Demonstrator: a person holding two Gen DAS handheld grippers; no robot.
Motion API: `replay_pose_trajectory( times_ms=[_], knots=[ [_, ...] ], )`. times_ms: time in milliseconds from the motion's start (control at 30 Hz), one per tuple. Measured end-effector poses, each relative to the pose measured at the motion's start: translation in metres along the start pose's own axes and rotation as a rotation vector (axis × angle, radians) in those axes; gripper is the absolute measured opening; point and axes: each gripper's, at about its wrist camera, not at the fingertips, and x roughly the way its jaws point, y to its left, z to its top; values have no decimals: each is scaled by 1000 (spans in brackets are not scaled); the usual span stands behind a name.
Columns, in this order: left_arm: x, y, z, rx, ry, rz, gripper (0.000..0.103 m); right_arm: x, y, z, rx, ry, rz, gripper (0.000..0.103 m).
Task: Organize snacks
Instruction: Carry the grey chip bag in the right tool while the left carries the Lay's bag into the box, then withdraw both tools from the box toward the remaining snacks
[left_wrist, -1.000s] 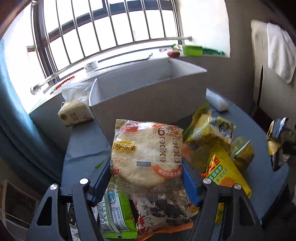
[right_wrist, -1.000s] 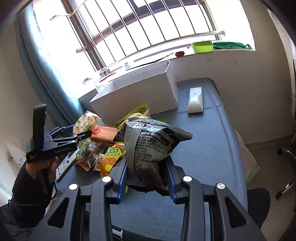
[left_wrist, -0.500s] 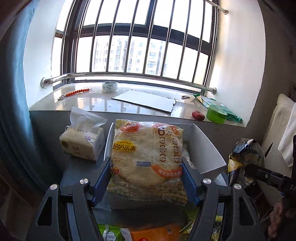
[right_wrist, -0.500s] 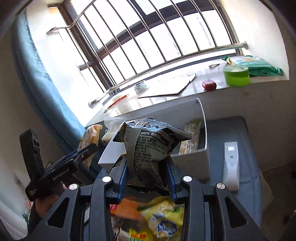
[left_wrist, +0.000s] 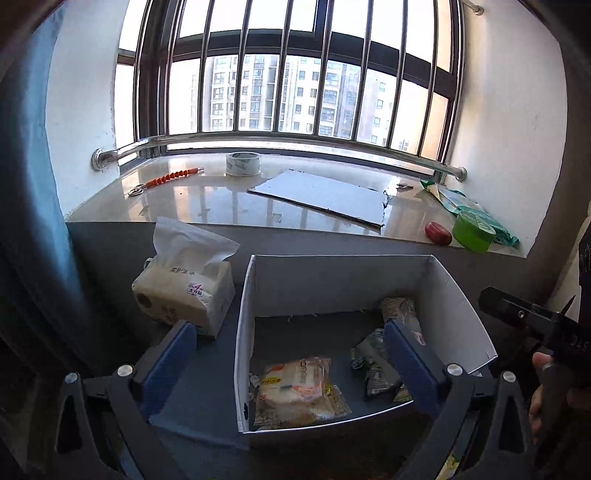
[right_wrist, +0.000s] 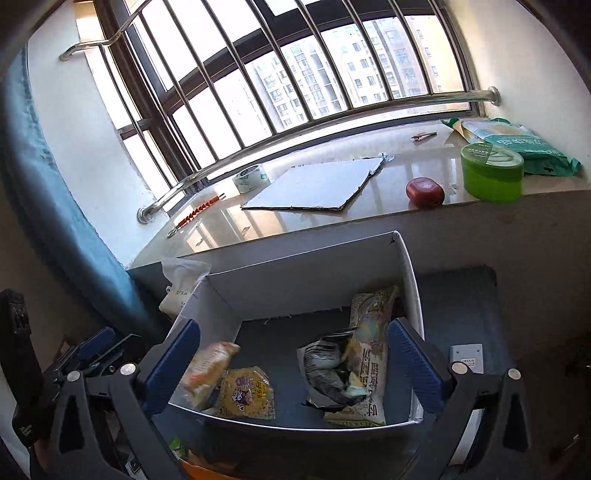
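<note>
A white open box (left_wrist: 243, 325) stands on the dark table under the window; it also shows in the right wrist view (right_wrist: 317, 273). My left gripper (left_wrist: 291, 365) is open and empty above its near left side. The Lay's rice-cracker pack (left_wrist: 295, 387) lies on the box floor near the left wall; in the right wrist view it (right_wrist: 205, 369) looks blurred, beside a yellow pack (right_wrist: 245, 393). My right gripper (right_wrist: 293, 365) is open and empty above the box's near wall. The black-and-silver bag (right_wrist: 328, 373) lies inside, against a tall yellowish pack (right_wrist: 369, 354).
A tissue pack (left_wrist: 184, 288) sits left of the box. A white remote (right_wrist: 467, 360) lies right of it. The windowsill holds a tape roll (left_wrist: 243, 163), a cardboard sheet (left_wrist: 321, 197), a red case (right_wrist: 424, 192) and a green tub (right_wrist: 491, 171).
Both grippers opened. The rice-cracker pack left the left gripper and the black-and-silver bag left the right; both now lie in the box.
</note>
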Motion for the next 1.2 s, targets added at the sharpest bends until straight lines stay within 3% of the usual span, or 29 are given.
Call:
replay_pose_trajectory(
  times_ms=[233, 467, 600, 867, 1033, 1200],
  knots=[
    [-36, -5, -13, 64, -58, -6, 103, -31, 7, -21, -47, -30, -3, 103],
    [-85, -16, -53, 166, -116, 12, 103, -89, 20, -62, -125, -74, 37, 103],
    [-111, -16, -86, 174, -93, -11, 103, -122, 25, -98, -153, -72, 68, 103],
    [-150, -18, -162, 149, -47, -34, 103, -167, 17, -176, -146, -60, 23, 103],
    [-139, -20, -205, 131, 74, -72, 103, -158, -7, -222, -55, 12, 12, 103],
    [-132, -27, -223, 130, 126, -93, 103, -132, -15, -244, -25, 97, -13, 103]
  ],
)
